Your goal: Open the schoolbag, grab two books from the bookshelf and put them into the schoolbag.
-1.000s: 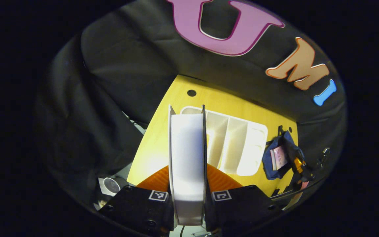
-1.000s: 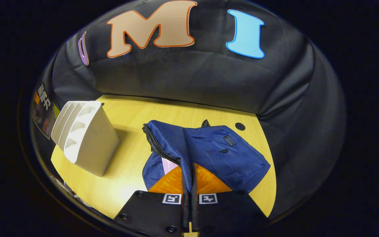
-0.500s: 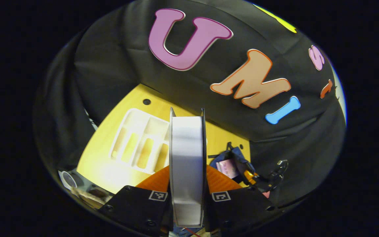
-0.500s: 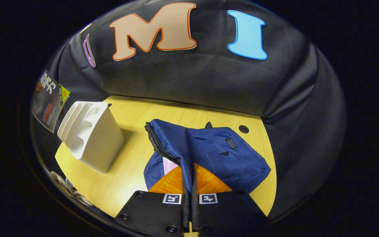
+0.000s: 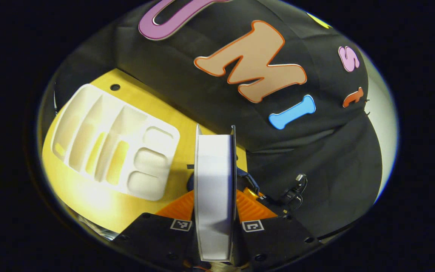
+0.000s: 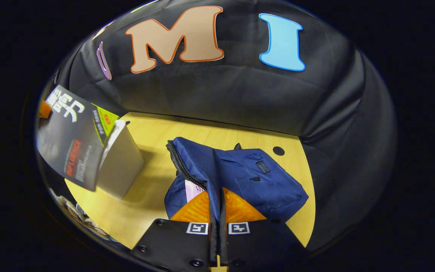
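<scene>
Book [image 5: 215,189] nearer schoolbag [image 6: 247,177], between tool [image 5: 215,226] fingers

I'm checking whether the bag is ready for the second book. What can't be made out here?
- Left gripper view: the held white-edged book covers most of the blue fabric schoolbag.
- Right gripper view: the pale pink book inside the schoolbag is mostly hidden by the raised flap, so the room left is unclear.
- Right gripper view: the dark book cover hides much of the white plastic bookshelf.
</scene>
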`<action>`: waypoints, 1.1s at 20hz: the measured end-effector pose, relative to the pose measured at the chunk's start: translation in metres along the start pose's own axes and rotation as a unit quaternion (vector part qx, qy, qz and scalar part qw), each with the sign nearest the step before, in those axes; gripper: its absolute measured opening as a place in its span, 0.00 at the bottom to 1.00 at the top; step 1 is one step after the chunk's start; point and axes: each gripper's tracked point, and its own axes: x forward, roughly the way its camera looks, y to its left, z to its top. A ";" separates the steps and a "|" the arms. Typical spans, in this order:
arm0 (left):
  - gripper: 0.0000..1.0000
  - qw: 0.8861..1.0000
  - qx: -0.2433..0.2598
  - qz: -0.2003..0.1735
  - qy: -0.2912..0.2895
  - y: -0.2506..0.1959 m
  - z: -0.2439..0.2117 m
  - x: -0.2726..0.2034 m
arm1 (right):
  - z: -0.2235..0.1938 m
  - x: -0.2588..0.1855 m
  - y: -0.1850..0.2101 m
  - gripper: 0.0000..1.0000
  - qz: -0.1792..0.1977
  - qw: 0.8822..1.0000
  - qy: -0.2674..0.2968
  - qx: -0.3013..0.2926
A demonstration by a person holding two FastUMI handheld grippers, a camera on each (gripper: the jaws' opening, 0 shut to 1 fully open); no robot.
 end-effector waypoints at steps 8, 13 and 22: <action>0.34 0.998 -0.041 -0.049 0.017 -0.008 -0.071 0.123 | 0.005 0.003 0.002 0.04 0.003 1.000 -0.004 0.002; 0.34 0.995 -0.073 -0.074 0.008 0.005 -0.092 0.180 | 0.007 0.003 0.001 0.04 0.005 1.000 -0.007 0.007; 0.33 0.975 -0.158 -0.157 -0.018 0.008 -0.114 0.259 | 0.001 0.004 0.014 0.04 0.005 1.000 -0.012 -0.023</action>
